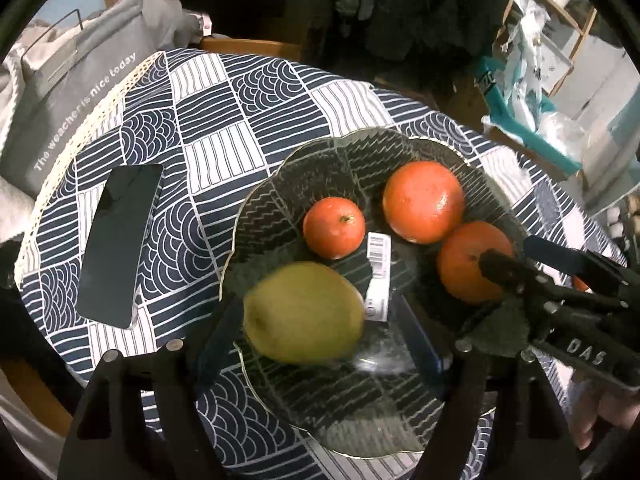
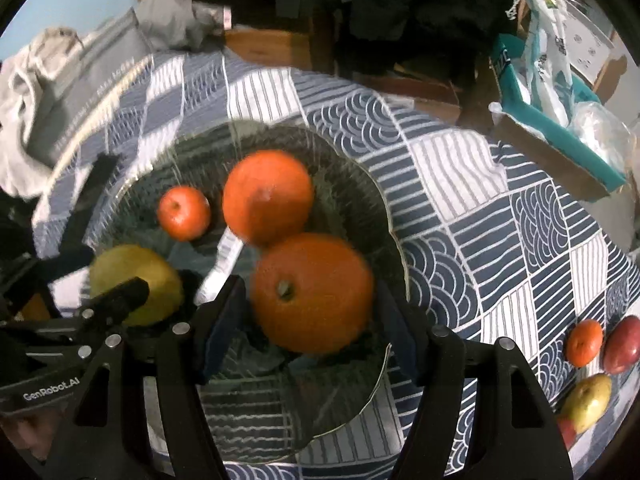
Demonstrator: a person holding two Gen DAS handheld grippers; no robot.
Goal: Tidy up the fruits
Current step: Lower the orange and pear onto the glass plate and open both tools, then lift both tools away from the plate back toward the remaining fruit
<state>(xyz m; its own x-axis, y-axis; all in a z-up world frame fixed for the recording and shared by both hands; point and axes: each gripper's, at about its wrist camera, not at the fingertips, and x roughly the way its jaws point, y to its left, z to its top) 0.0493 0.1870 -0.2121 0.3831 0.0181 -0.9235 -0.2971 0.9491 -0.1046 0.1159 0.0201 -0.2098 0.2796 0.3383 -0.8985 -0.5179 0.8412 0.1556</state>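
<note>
Four fruits sit in glass plate (image 1: pixel 256 200). Left gripper (image 1: pixel 320 344) jaws apart around green pear (image 1: pixel 304 312); right gripper (image 2: pixel 308 328) apart, flanking nearest orange (image 2: pixel 312 292), pads not pressing.

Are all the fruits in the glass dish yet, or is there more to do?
Not yet. The glass dish already holds a small orange and a bigger one. The left gripper has a yellow-green fruit between its jaws over the dish; the right gripper straddles a third orange. Still on the tablecloth: a little orange, a red fruit and a yellow-red apple.
</note>
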